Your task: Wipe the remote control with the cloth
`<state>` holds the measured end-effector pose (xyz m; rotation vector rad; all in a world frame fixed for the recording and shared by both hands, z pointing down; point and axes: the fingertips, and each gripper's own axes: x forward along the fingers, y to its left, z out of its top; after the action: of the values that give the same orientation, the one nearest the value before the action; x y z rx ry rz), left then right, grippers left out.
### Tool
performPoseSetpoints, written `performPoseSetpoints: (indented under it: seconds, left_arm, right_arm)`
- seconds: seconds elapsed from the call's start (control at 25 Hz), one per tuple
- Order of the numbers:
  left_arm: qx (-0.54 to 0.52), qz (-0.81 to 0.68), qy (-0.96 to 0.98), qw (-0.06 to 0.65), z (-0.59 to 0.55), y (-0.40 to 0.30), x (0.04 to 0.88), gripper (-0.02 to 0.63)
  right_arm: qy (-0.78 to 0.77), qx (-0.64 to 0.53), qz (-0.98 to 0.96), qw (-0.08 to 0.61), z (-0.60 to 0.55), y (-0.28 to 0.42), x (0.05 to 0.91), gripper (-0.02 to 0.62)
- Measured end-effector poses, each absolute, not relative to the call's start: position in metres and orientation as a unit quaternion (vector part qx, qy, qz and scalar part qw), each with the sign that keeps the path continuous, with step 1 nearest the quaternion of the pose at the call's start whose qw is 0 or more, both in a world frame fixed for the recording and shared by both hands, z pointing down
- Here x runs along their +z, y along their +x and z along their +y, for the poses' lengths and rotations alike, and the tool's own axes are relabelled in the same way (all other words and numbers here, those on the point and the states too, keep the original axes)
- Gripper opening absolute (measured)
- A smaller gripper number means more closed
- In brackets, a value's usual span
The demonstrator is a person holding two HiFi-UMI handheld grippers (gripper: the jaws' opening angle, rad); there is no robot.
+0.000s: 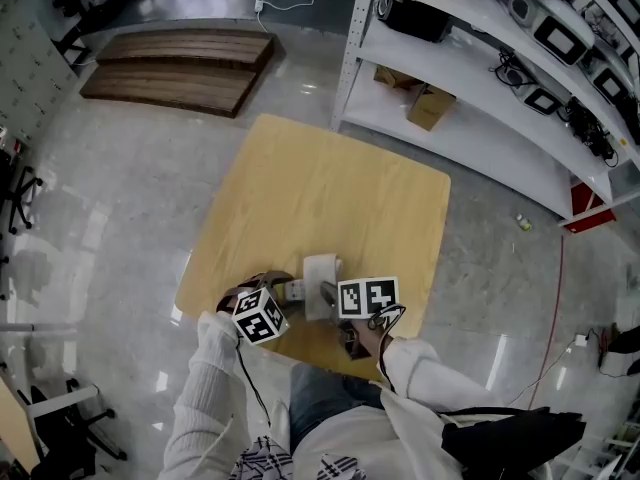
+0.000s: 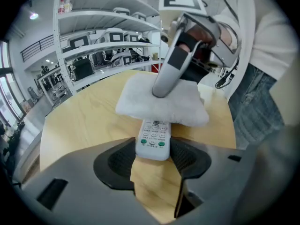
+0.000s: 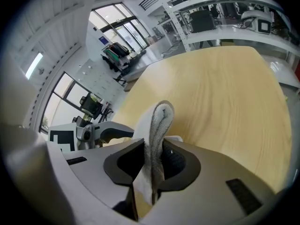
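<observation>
White cloth [image 2: 161, 102], pinched in the shut right claw [image 3: 153, 165], covers the far end of the remote control [image 2: 153, 142], at lower centre of the head view on the wooden surface [image 1: 320, 188]. The left claw [image 2: 152, 159] clamps the remote's near end. Hold that clamp firm and drag the cloth flat along the buttons.

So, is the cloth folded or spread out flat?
Folded. The cloth lies as a thick pad over the remote control, and its doubled edge stands between the tongs of the right gripper.
</observation>
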<state>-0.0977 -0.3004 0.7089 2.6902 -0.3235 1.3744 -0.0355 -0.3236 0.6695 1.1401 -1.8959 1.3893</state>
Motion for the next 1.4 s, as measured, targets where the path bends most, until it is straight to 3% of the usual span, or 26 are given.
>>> performPoseSetpoints:
  seconds: [0.8,1.2,1.4]
  left_arm:
    - [0.462,-0.129,0.876,0.057,-0.309,-0.101,0.706,0.232]
    - [0.374,-0.209,0.895,0.124,-0.307,-0.098,0.683,0.242]
    - [0.262,-0.304,0.901,0.164,-0.303,-0.095,0.628,0.241]
  right_arm:
    - [0.543,0.526,-0.623,0.203,-0.322,0.106,0.659,0.089]
    - [0.545,0.524,-0.629,0.182,-0.315,0.123,0.648,0.089]
    - [0.533,0.488,-0.669,0.171,-0.315,0.115,0.625,0.089]
